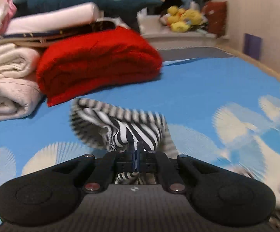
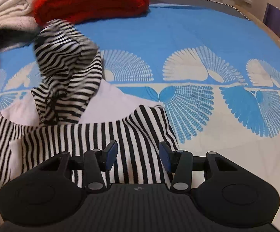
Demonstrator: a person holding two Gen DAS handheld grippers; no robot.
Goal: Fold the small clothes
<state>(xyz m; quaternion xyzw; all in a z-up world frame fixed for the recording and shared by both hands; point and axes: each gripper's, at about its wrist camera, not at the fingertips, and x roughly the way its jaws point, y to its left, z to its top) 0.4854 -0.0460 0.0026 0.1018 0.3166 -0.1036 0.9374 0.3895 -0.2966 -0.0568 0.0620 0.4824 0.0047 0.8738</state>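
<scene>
Step in hand, judged: fold-over of striped garment [image 2: 93, 135] on blue bedsheet [image 2: 178, 38]. Left gripper [image 1: 137, 150] clamped tight on bunched corner, lifted. Right gripper [image 2: 138, 154] jaws wide apart, gripping nothing, hovering over garment's near flat part. Next move needs carried corner laid flat, aligned. Red blanket [image 1: 99, 61] far left.

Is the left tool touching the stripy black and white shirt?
Touching. In the left wrist view the left tool has its two fingers shut together on a bunched fold of the black and white striped cotton shirt, lifting it off the blue patterned bedsheet.
</scene>
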